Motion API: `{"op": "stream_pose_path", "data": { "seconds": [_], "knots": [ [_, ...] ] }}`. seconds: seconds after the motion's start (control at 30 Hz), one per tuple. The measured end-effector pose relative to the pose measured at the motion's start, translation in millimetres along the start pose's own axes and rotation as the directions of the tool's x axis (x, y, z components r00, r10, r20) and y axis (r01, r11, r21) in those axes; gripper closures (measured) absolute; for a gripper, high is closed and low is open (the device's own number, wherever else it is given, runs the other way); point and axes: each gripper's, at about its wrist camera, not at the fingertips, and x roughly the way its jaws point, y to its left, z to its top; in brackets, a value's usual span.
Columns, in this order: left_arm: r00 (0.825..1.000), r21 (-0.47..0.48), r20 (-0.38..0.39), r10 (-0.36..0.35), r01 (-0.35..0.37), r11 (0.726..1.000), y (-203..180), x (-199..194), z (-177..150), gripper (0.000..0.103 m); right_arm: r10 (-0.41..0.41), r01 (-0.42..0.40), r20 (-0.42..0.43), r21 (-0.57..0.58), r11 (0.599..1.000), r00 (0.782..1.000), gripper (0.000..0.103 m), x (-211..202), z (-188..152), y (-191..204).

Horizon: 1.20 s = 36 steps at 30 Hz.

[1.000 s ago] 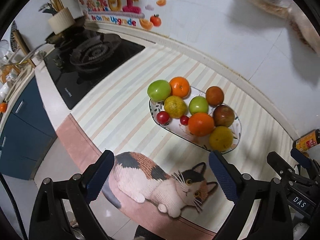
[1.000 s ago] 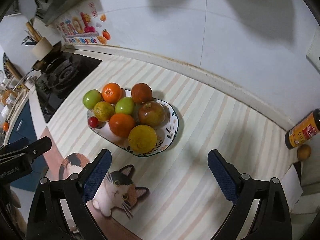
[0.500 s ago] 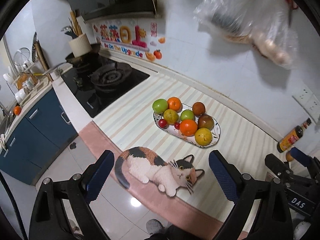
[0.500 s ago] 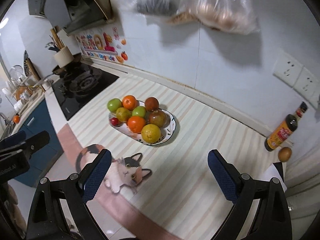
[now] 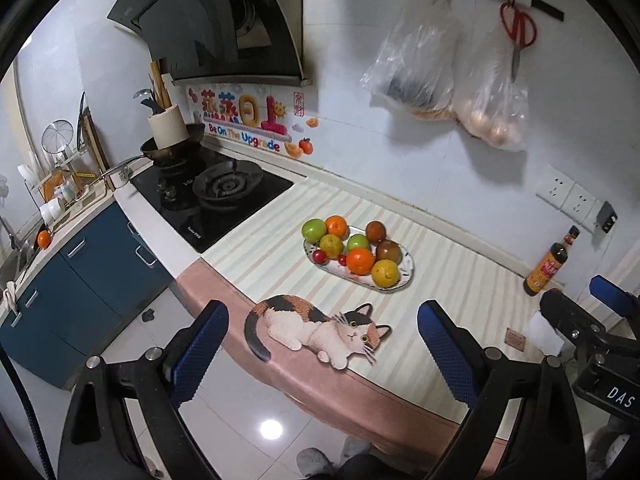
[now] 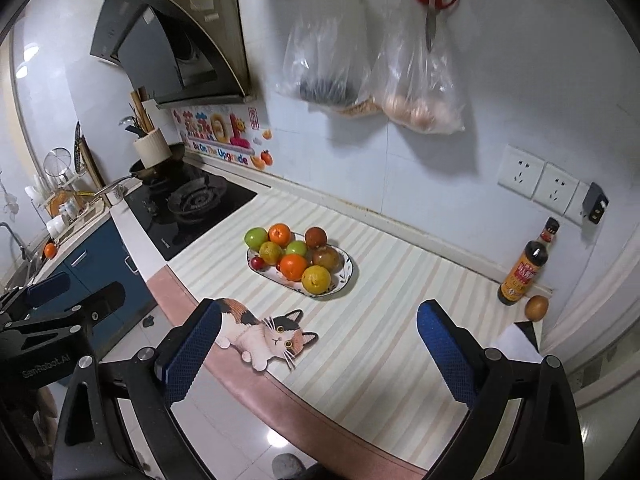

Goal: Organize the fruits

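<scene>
An oval patterned plate (image 5: pixel 408 270) (image 6: pixel 347 276) sits mid-counter on a striped mat, piled with several fruits: green apples (image 5: pixel 314 229), oranges (image 5: pixel 360 261), a yellow citrus (image 5: pixel 385 273) (image 6: pixel 316 279), dark red fruits (image 6: pixel 328 257) and small red ones (image 5: pixel 319 256). My left gripper (image 5: pixel 322 344) is open and empty, held off the counter's front edge, well back from the plate. My right gripper (image 6: pixel 318 344) is open and empty, also back from the plate. Each gripper shows at the edge of the other's view.
A gas hob (image 5: pixel 212 196) with a pan lies left of the mat. A sauce bottle (image 6: pixel 524 268) and a brown round item (image 6: pixel 536 307) stand at the right wall. Plastic bags (image 6: pixel 376 76) and scissors hang above. A cat-shaped mat (image 5: pixel 316 328) lies at the counter edge.
Both grippers have pulled back and up from the plate; the fruits now look smaller and more of the kitchen shows. Both stay open and empty.
</scene>
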Motion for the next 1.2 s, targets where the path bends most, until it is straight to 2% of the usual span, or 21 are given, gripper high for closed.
{"op": "stream_pose_path", "data": {
  "seconds": [0.2, 0.37, 0.6, 0.63, 0.67, 1.0, 1.2],
  "knots": [
    [1.0, -0.017, 0.023, 0.001, -0.001, 1.0, -11, -10, -2, 0.006, 0.022, -0.022, 0.0, -0.016, 1.0, 1.0, 0.003, -9, 3, -11],
    [1.0, -0.022, 0.009, 0.021, -0.021, 1.0, -18, 1, 3, 0.006, 0.027, -0.028, -0.033, -0.012, 1.0, 0.999, 0.003, 6, 9, -24],
    [0.998, -0.025, -0.05, 0.041, -0.042, 0.999, -20, 38, 17, 0.006, 0.029, -0.032, -0.096, -0.024, 0.999, 0.995, 0.002, 51, 23, -32],
    [0.998, -0.024, -0.055, 0.041, -0.042, 0.999, -21, 41, 18, 0.001, 0.025, -0.028, -0.1, -0.026, 0.999, 0.995, 0.003, 58, 26, -32],
    [0.997, -0.023, -0.057, 0.045, -0.046, 0.999, -21, 47, 21, 0.0, 0.022, -0.025, -0.105, -0.027, 0.999, 0.994, 0.002, 63, 27, -32],
    [0.986, -0.028, -0.151, 0.069, -0.074, 0.997, -16, 103, 32, 0.0, 0.018, -0.016, -0.184, 0.01, 1.0, 0.983, 0.003, 130, 43, -40],
    [0.979, -0.025, -0.188, 0.074, -0.08, 0.997, -14, 123, 33, 0.0, 0.009, -0.007, -0.22, 0.012, 1.0, 0.975, 0.002, 153, 42, -41]
  ]
}}
